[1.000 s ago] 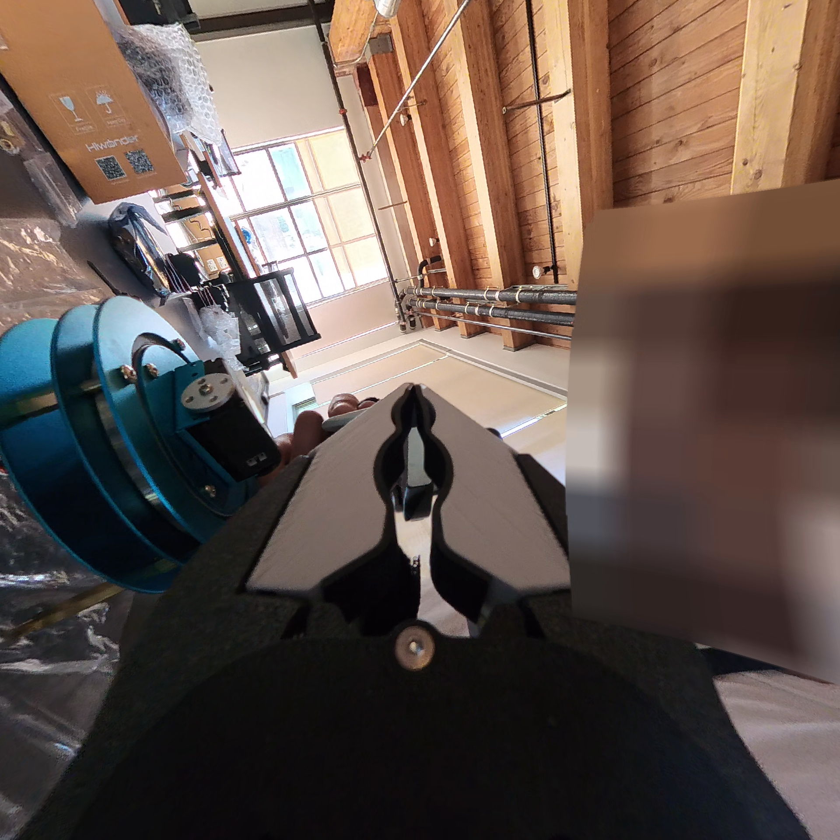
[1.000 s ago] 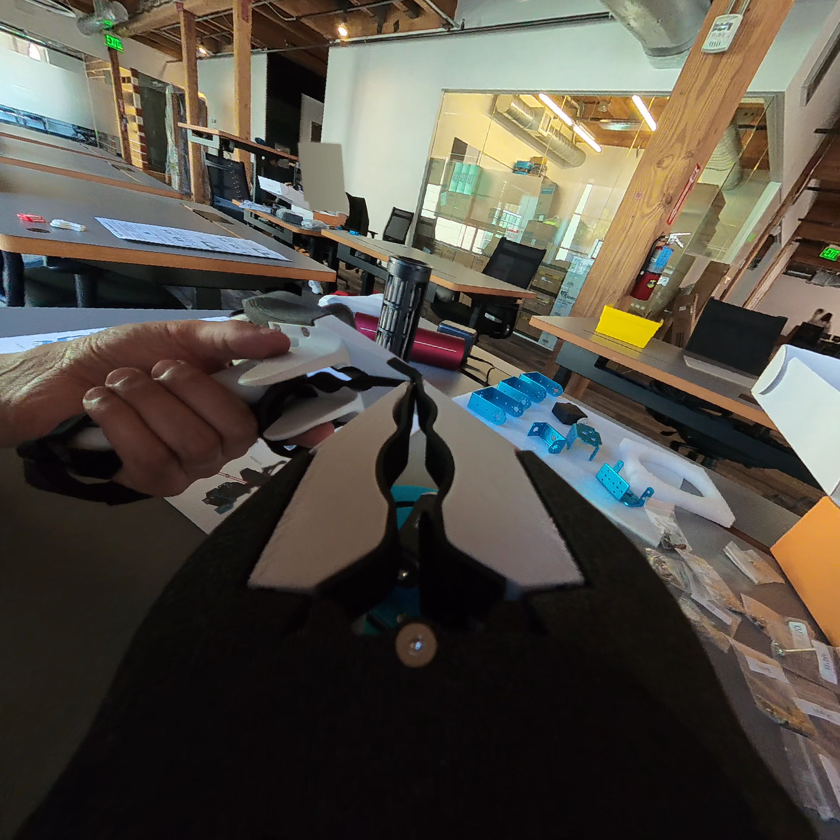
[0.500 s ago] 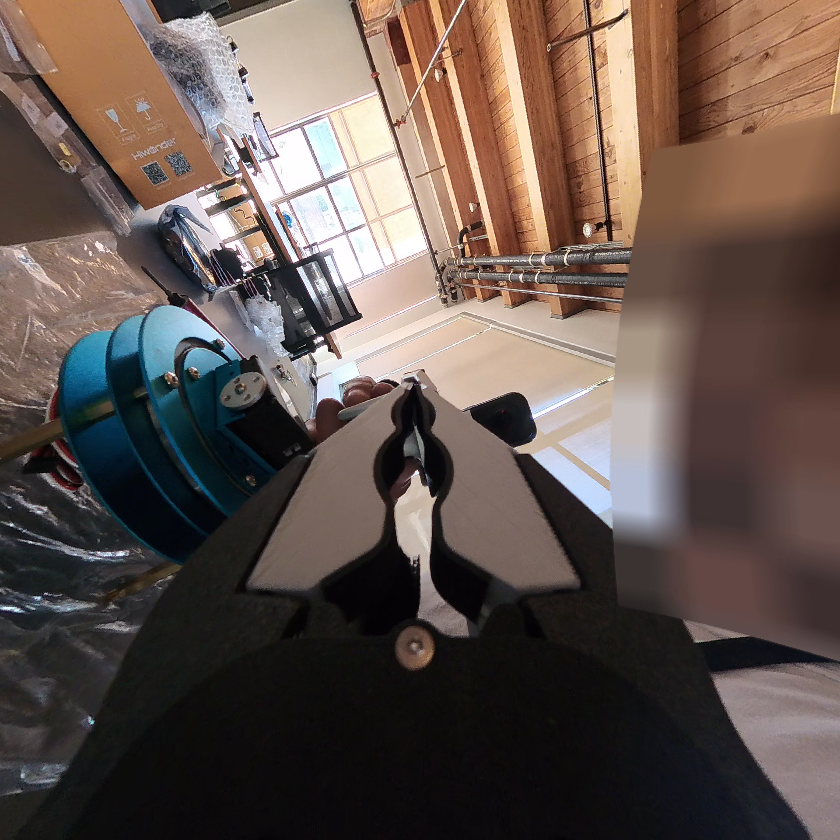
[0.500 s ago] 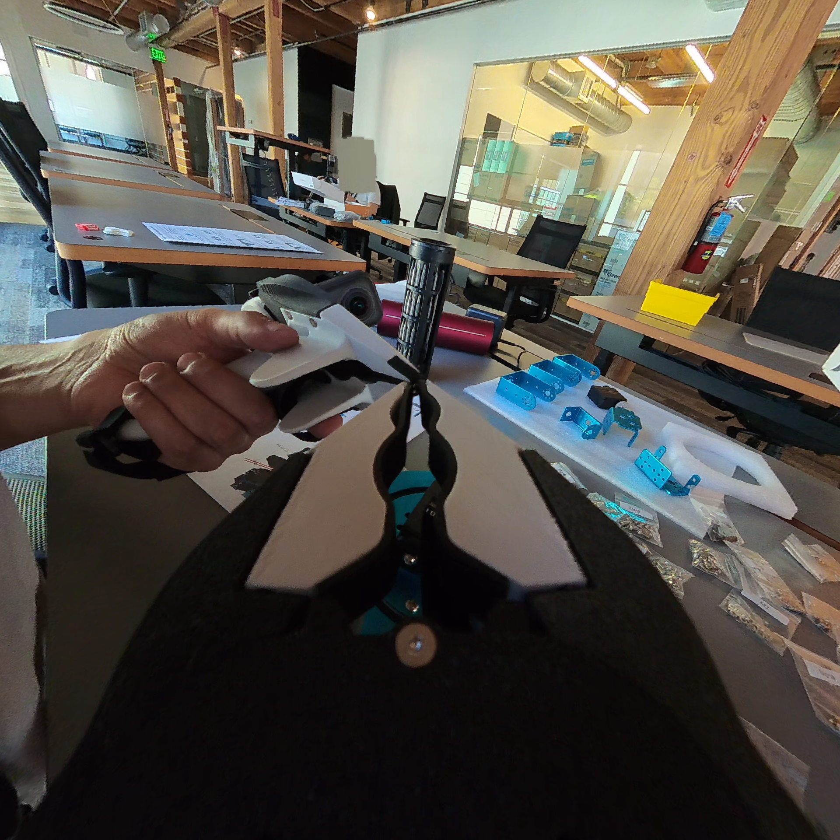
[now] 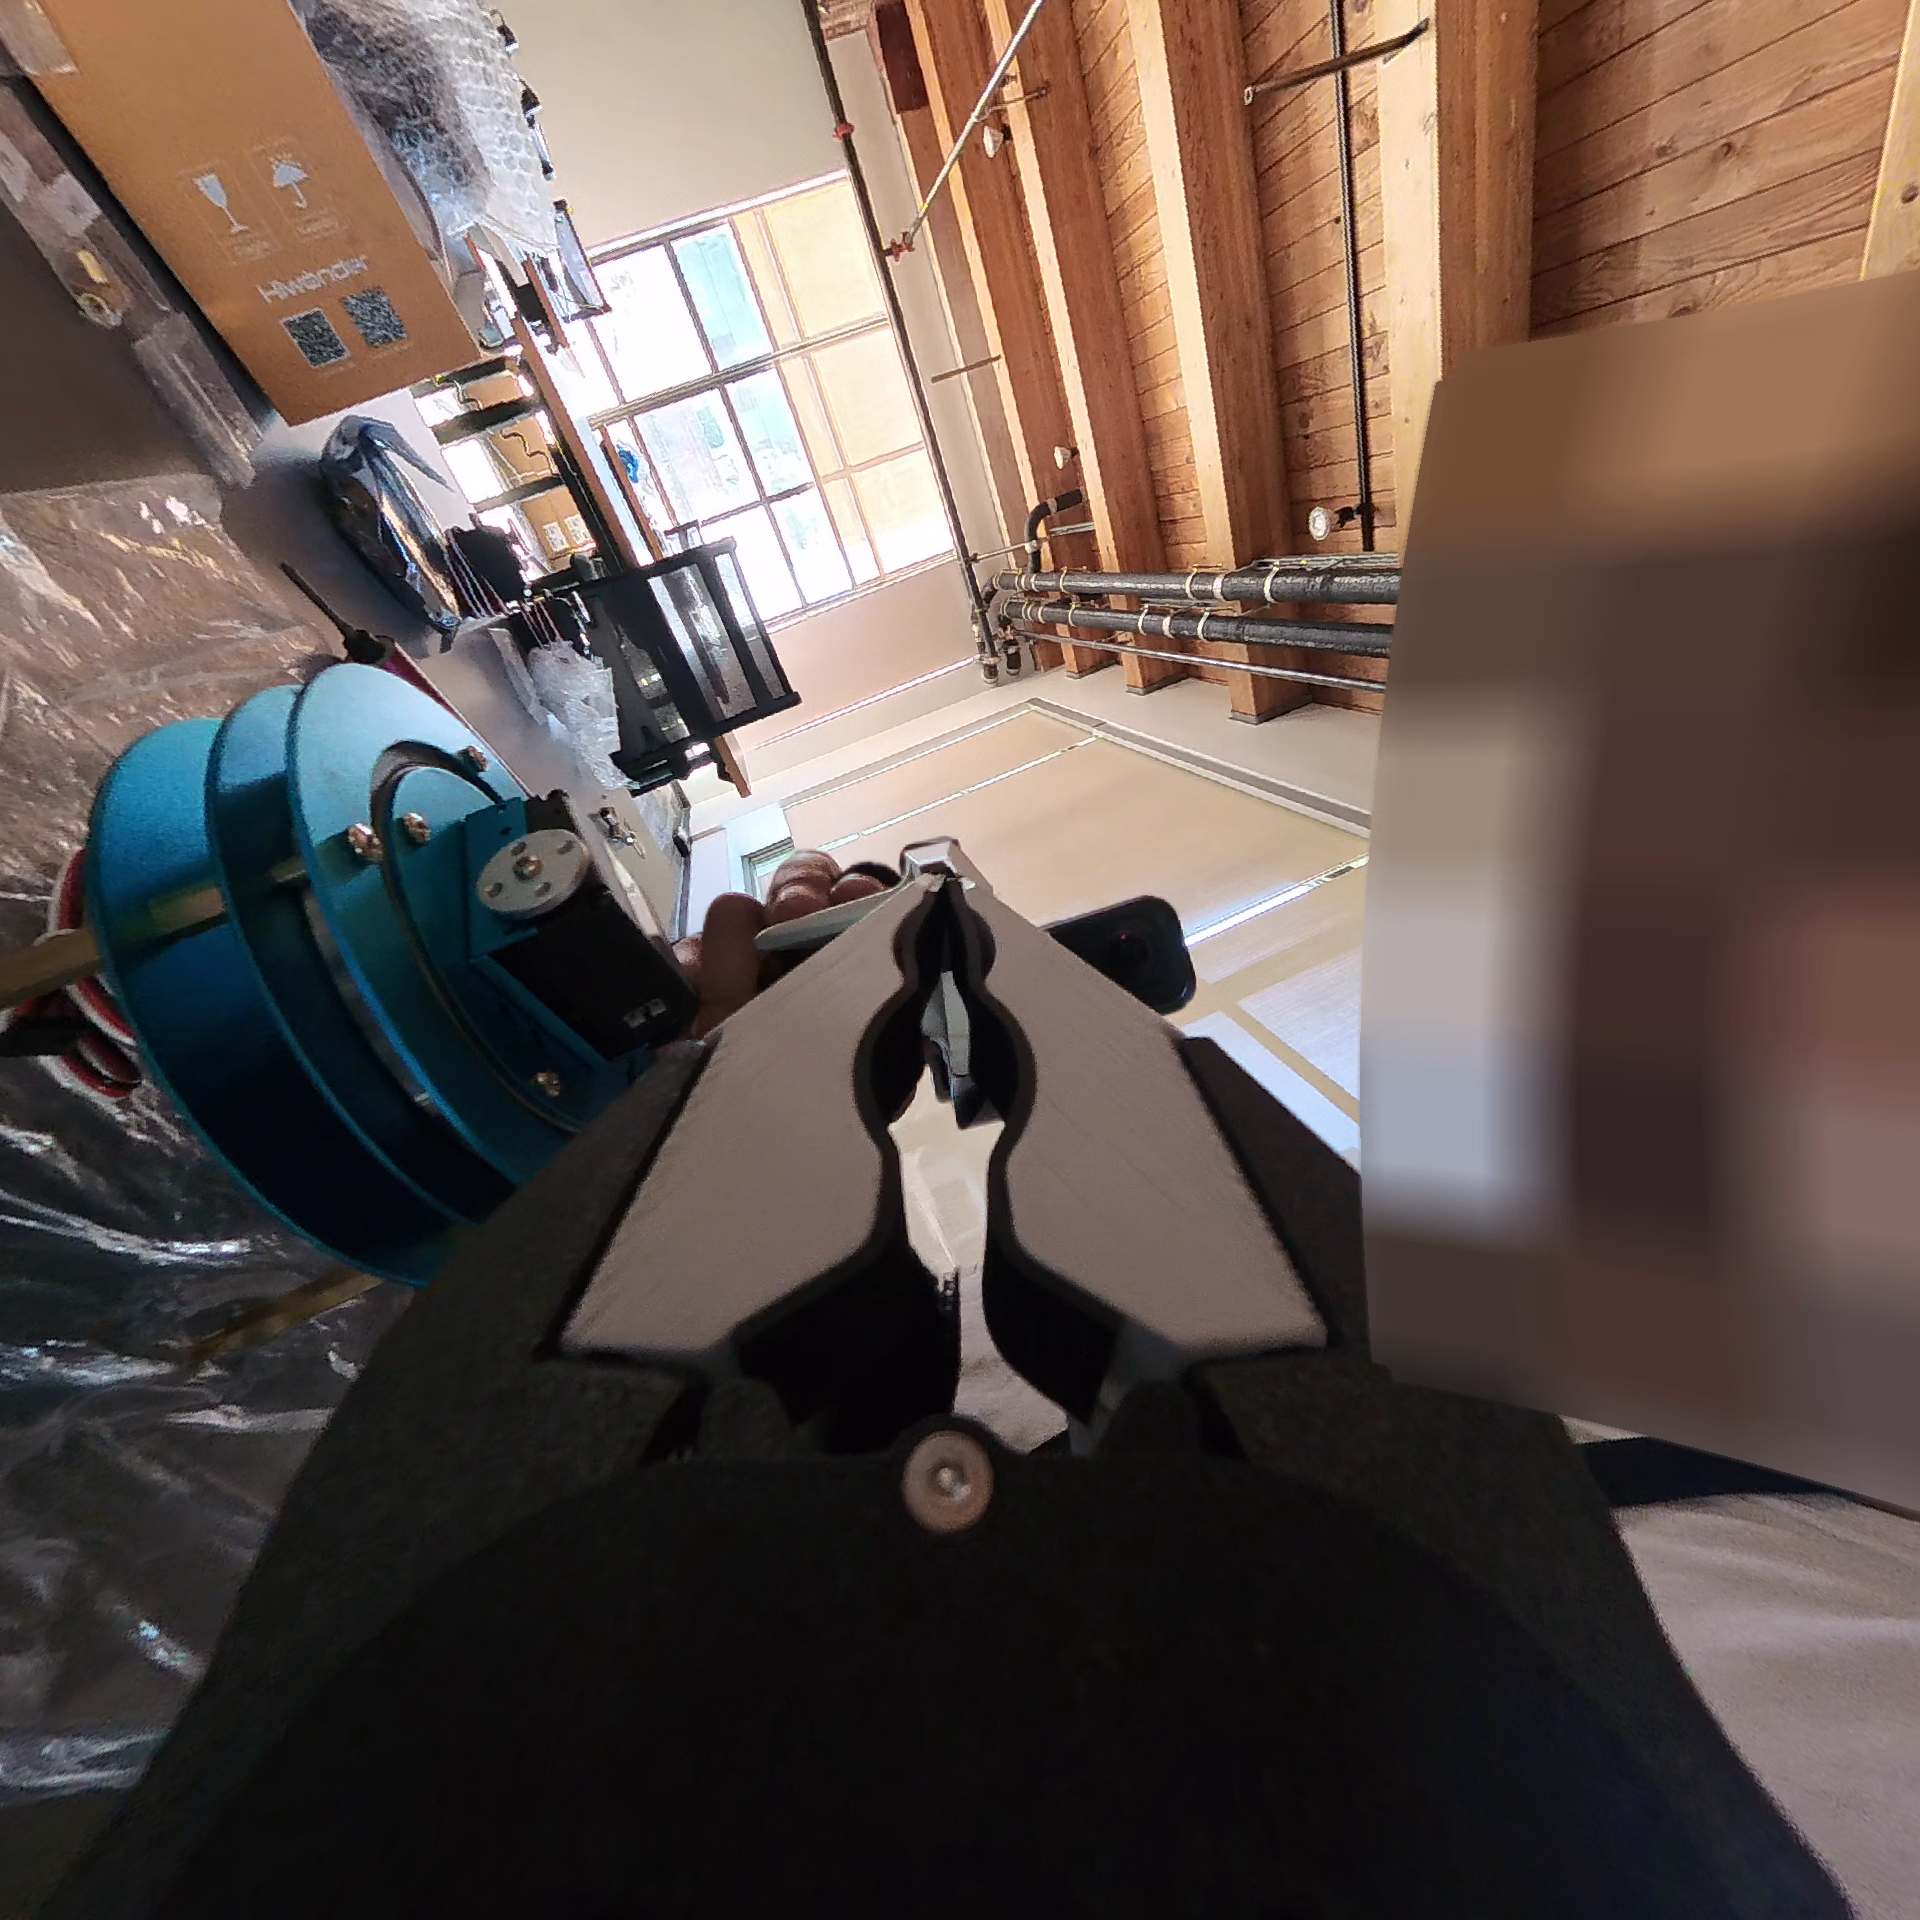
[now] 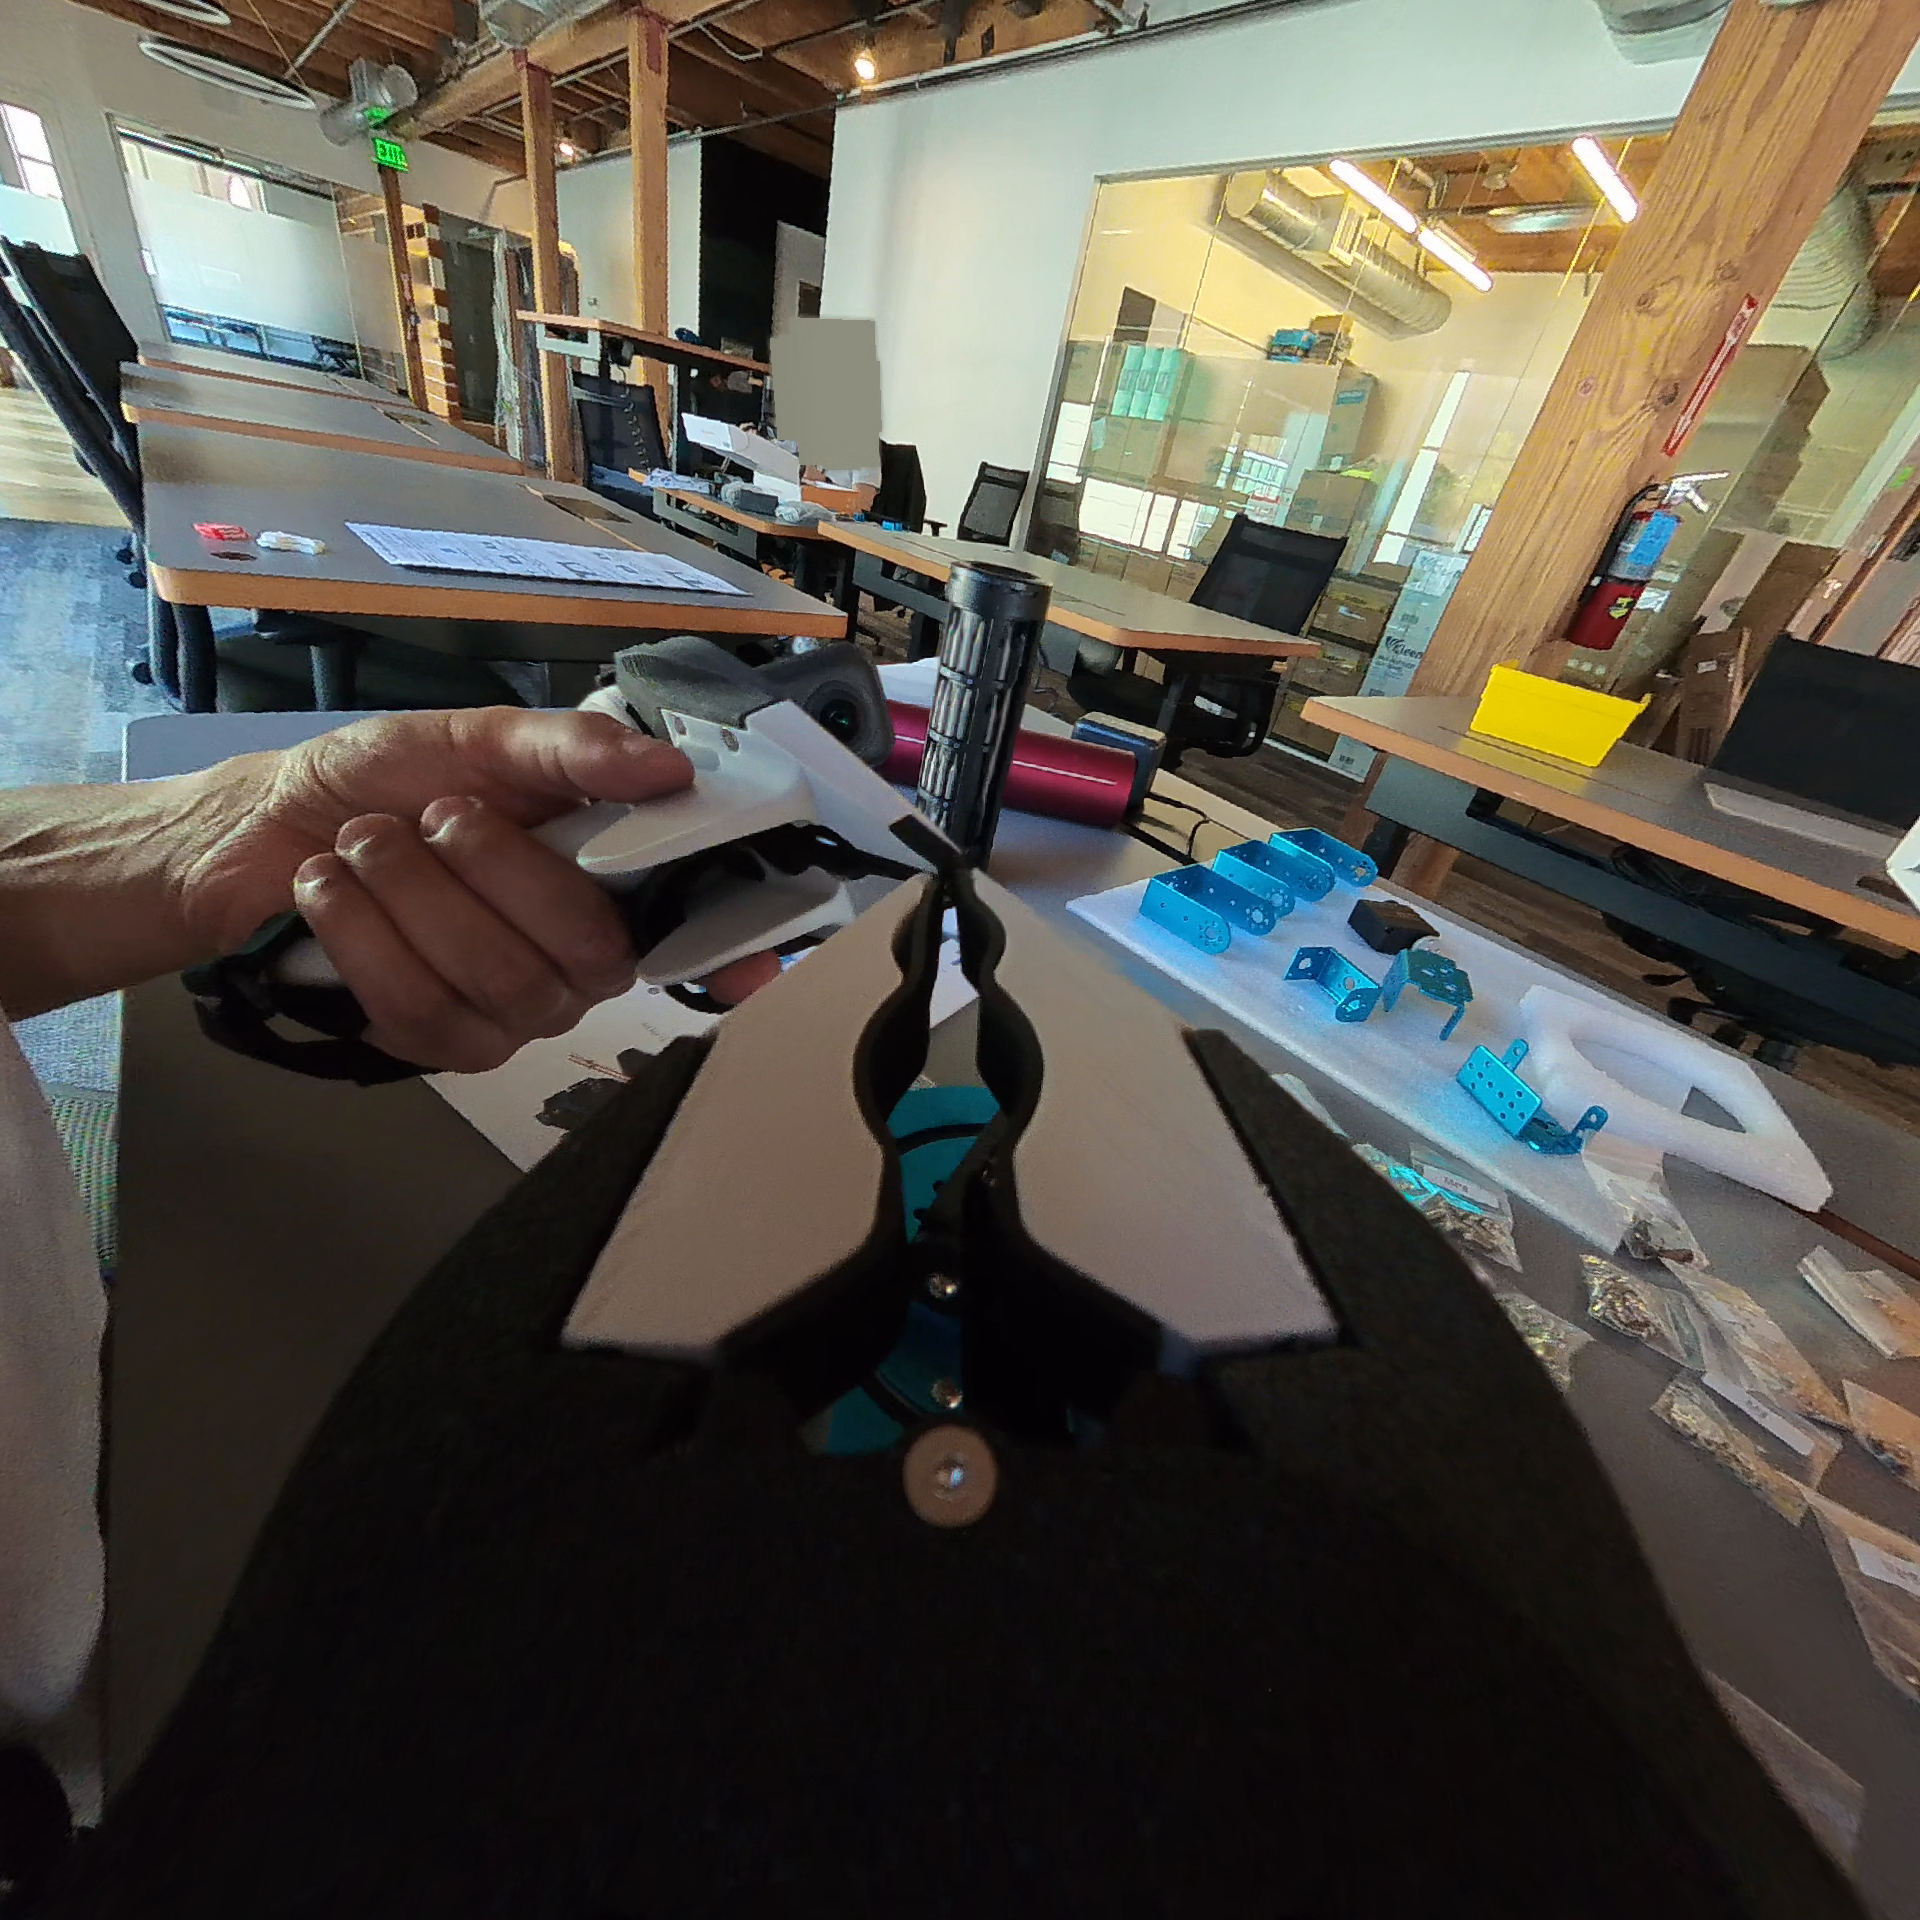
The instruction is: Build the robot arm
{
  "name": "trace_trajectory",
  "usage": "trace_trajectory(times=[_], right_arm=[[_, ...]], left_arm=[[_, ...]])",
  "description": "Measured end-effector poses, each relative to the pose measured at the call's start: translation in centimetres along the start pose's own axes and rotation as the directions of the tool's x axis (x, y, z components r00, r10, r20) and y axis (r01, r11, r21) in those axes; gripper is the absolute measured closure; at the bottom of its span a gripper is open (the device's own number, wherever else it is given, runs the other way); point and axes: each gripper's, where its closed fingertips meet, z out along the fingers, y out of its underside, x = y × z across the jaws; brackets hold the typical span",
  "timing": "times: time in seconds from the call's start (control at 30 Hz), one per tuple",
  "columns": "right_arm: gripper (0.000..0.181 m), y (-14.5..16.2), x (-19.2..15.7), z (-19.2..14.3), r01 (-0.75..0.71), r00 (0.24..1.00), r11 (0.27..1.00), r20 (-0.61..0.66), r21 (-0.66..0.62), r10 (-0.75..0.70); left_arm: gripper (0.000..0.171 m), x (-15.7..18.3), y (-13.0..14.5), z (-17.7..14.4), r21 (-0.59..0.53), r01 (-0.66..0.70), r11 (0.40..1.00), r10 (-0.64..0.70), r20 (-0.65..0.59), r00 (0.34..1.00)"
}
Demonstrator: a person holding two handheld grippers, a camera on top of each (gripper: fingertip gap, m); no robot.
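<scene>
My left gripper [image 5: 940, 883] is shut and empty, pointing up towards a wooden ceiling. A blue round base [image 5: 260, 987] with a black servo [image 5: 582, 935] on it lies just to its left on the table. My right gripper [image 6: 940, 883] is shut. The blue base [image 6: 925, 1127] shows below through the gap between its fingers. In the right wrist view a hand [image 6: 436, 894] holds the left gripper [image 6: 925, 842], and its tip meets the tip of my right gripper. The right gripper's camera [image 5: 1127, 945] and the hand holding it [image 5: 748, 935] show past my left fingers.
A white foam sheet [image 6: 1174, 956] with several blue metal brackets [image 6: 1247, 883] lies to the right. A black cylinder [image 6: 987, 707] stands behind it, with a red one [image 6: 1049, 774] lying beside it. Small bags of screws [image 6: 1714, 1351] sit at the right. A cardboard box [image 5: 239, 208] and plastic film [image 5: 104, 1247] are near the base. My left and right fingertips are right by each other.
The left gripper and its hand have shifted right and up in the right wrist view, so the two tips now meet. Both grippers stay shut.
</scene>
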Motion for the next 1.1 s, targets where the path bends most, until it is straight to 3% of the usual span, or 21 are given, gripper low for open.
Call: trace_trajectory(times=[0.43, 0.83, 0.97, 1.1], right_arm=[[0.181, -0.6, 0.4, -0.7, -0.021, 1.0, 0.998, -0.02, 0.057, 0.022], [0.181, -0.7, -0.3, -0.6, 0.005, 1.0, 0.998, 0.0, 0.068, -0.005], [0.181, -0.8, -0.6, -0.9, -0.023, 0.999, 0.996, 0.04, 0.088, 0.019], [0.181, -0.7, -1.4, -1.2, -0.11, 0.981, 0.99, 0.169, 0.084, 0.095]], left_arm=[[0.161, 0.1, -1.2, -0.9, 0.035, -0.04, 0.999, 0.04, 0.003, 0.999], [0.167, 0.8, 0.8, 0.1, -0.06, -0.017, 0.998, 0.014, -0.049, 0.999], [0.169, 0.9, 1.1, 0.1, -0.076, -0.017, 0.997, 0.013, -0.059, 0.998], [0.169, 1.0, 1.9, -0.1, -0.133, -0.062, 0.989, 0.055, -0.057, 0.997]])
